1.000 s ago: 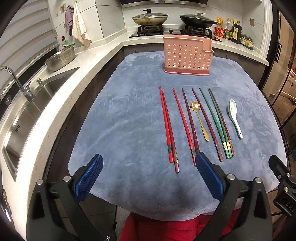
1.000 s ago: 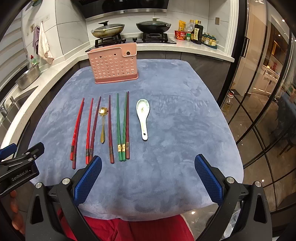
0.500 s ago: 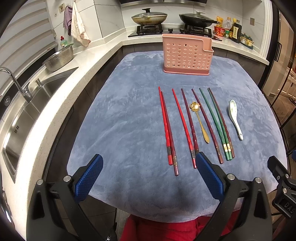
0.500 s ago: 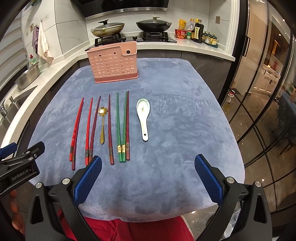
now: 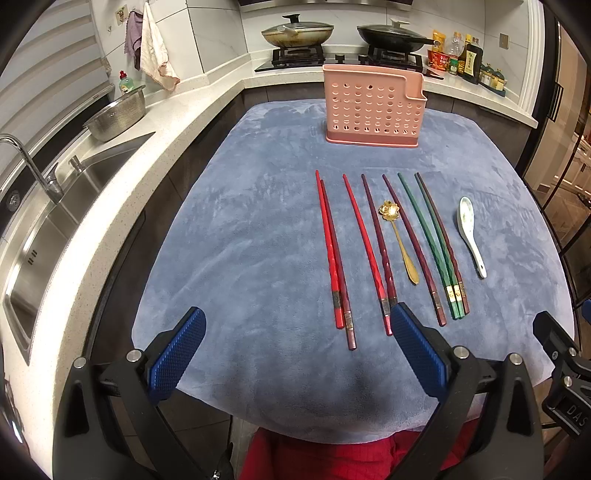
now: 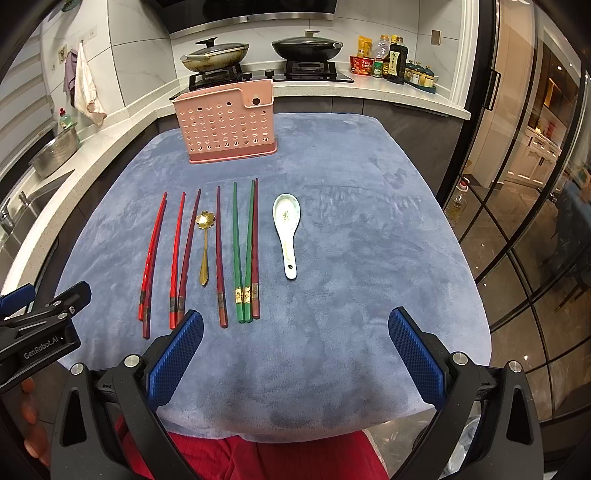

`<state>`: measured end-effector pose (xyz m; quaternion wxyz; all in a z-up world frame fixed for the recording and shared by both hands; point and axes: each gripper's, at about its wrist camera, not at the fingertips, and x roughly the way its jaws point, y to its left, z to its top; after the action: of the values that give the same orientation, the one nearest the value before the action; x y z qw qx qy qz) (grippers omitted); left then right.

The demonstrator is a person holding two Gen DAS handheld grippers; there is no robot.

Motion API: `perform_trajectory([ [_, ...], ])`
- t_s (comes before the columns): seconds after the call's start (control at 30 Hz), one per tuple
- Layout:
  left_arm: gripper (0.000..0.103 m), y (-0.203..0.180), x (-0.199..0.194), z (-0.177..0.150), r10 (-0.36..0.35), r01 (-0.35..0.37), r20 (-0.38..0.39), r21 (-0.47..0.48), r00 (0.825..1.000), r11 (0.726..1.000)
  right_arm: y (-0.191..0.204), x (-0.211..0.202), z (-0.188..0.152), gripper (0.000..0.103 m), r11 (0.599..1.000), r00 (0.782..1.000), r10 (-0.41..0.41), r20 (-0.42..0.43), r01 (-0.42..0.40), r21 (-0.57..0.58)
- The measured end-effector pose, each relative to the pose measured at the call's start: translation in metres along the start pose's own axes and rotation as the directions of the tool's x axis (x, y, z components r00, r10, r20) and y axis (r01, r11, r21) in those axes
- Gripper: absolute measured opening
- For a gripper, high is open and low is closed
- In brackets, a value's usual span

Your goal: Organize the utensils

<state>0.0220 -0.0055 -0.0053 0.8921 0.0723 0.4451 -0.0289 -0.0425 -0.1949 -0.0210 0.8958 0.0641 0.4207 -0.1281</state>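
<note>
A pink perforated utensil holder (image 5: 373, 107) (image 6: 226, 122) stands upright at the far side of the blue cloth. Several chopsticks lie side by side in front of it: red ones (image 5: 330, 251) (image 6: 153, 247), dark maroon ones (image 5: 380, 245) (image 6: 219, 254) and a green pair (image 5: 428, 243) (image 6: 242, 251). A small gold spoon (image 5: 399, 240) (image 6: 204, 247) lies among them. A white ceramic spoon (image 5: 471, 236) (image 6: 288, 232) lies at the right. My left gripper (image 5: 297, 350) and right gripper (image 6: 295, 350) are both open and empty, near the cloth's front edge.
A steel sink (image 5: 48, 229) with a tap and a metal colander (image 5: 116, 118) are on the left counter. A stove with two lidded pans (image 5: 295, 31) and sauce bottles (image 6: 395, 61) are behind. Glass doors (image 6: 535, 184) stand at the right.
Both grippers have moved slightly forward toward the utensils. Nothing on the cloth has moved, and both stay open.
</note>
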Motion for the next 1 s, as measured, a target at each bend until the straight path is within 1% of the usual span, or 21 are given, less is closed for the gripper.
perform_trajectory([
  [0.7, 0.095, -0.001, 0.000, 0.000, -0.002, 0.002, -0.002, 0.001, 1.000, 1.000, 0.001, 0.001, 0.001, 0.096, 1.000, 1.000, 0.002, -0.002, -0.002, -0.003],
  [0.83, 0.095, 0.000, 0.003, 0.001, -0.007, 0.007, -0.012, -0.001, 1.000, 1.000, 0.001, 0.003, 0.001, 0.096, 1.000, 1.000, 0.002, -0.006, -0.002, 0.001],
  [1.0, 0.095, 0.010, 0.016, 0.001, -0.017, 0.016, -0.035, -0.032, 0.999, 0.999, -0.003, 0.008, 0.000, 0.096, 1.000, 1.000, 0.000, -0.018, 0.000, 0.008],
])
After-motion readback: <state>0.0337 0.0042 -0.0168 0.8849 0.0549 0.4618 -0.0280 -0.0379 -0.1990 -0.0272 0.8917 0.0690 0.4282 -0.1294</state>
